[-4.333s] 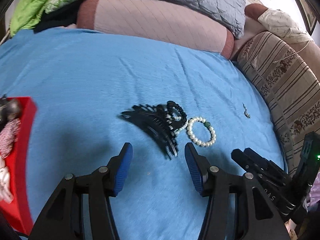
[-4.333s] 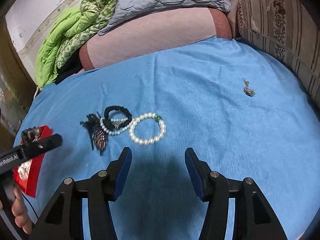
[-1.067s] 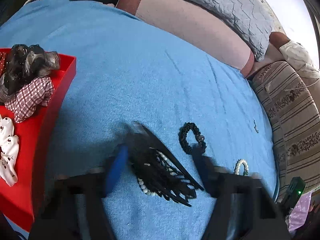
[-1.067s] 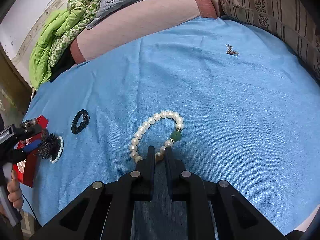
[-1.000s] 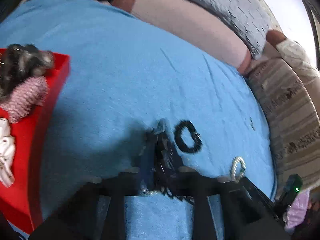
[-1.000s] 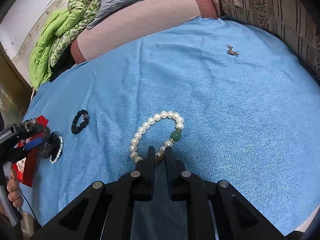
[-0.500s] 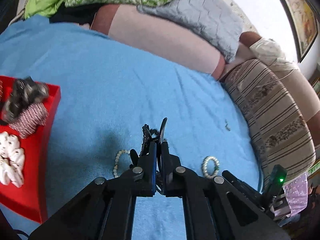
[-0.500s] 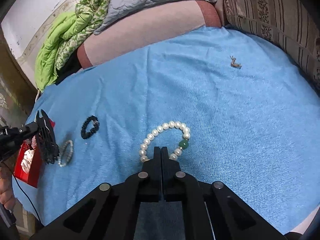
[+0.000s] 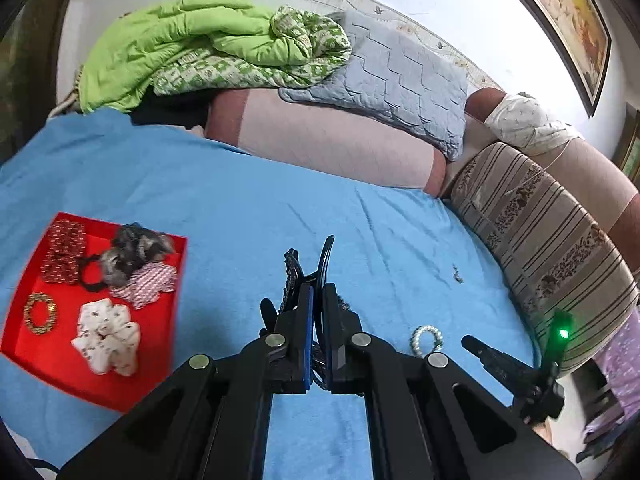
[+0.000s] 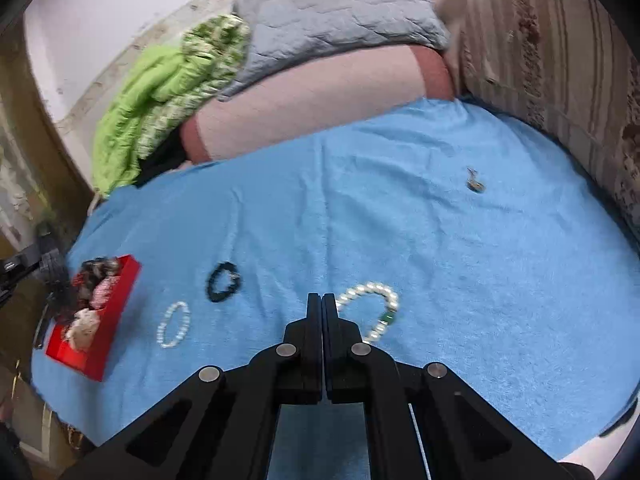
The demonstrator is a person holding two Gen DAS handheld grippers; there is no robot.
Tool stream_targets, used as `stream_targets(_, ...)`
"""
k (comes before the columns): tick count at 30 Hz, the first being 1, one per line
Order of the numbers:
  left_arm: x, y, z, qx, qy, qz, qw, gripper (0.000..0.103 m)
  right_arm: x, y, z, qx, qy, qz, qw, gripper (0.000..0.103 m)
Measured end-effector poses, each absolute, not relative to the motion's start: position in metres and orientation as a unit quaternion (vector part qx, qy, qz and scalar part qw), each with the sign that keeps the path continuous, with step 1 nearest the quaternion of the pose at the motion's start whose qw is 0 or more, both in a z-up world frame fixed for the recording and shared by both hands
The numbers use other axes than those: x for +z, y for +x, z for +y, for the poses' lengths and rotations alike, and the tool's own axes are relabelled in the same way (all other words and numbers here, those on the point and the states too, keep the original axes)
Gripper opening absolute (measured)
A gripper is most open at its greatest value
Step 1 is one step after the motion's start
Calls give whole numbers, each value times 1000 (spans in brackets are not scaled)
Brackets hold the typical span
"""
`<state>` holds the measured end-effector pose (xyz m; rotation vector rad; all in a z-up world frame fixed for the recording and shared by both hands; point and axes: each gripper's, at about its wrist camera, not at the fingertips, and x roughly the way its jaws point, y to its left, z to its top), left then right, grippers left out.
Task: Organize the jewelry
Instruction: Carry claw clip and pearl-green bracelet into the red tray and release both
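Left wrist view: the left gripper point(image 9: 315, 300), clamped on the black hair claw point(image 9: 326, 256), had risen off the blue sheet point(image 9: 240, 208); the right gripper point(image 10: 322, 304) pinched the pearl bracelet point(image 10: 374, 292), lifting it too.

Black hair claw point(image 9: 326, 258) sticking up on edge, pearl bracelet with a green bead point(image 10: 370, 308) hanging, smaller pearl bracelet point(image 10: 174, 325) and black beaded bracelet point(image 10: 223, 277) lying flat on blue cloth, red tray point(image 9: 60, 364) holding scrunchies.

Soft, even daylight fills both views; the white wall point(image 9: 460, 4) glares brightest. Fisheye bending darkens the corners. The right wrist picture is motion-blurred, smearing the red plastic tray point(image 10: 116, 312).
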<state>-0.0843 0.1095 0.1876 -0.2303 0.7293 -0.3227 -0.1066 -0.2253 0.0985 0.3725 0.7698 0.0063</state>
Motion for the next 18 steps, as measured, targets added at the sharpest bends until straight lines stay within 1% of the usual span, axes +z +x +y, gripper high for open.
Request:
stream_targets(1, 185, -86, 111, -154, -109, 357, 915, 4, 92, -103, -229, 2, 188, 386, 903, 7)
stream_targets(2, 181, -87, 113, -152, -109, 360, 914, 4, 83, -98, -233, -3, 195, 401, 895, 22)
stream_targets(3, 176, -87, 115, -150, -112, 365, 912, 4, 74, -95, -238, -12, 203, 415, 887, 31)
stream_targets(4, 170, -87, 117, -151, -117, 372, 908, 4, 66, -92, -242, -21, 209, 423, 882, 46)
stream_targets(5, 165, -86, 118, -152, -120, 377, 906, 4, 60, -90, -244, -27, 210, 425, 880, 50)
stream_targets(12, 130, -82, 116, -149, -128, 413, 889, 4, 33, -63, -245, -47, 188, 444, 875, 50)
stream_targets(13, 128, -82, 115, -148, -125, 414, 889, 4, 30, -58, -241, -49, 172, 444, 878, 40)
stream_targets(14, 129, -83, 114, -148, -122, 414, 890, 4, 29, -55, -237, -58, 147, 441, 884, 20)
stream_targets(16, 131, -86, 115, -146, -115, 409, 893, 4, 28, -51, -232, -70, 110, 442, 888, 13)
stream_targets(18, 133, -88, 116, -143, -112, 407, 895, 4, 34, -54, -238, -58, 139, 439, 886, 13)
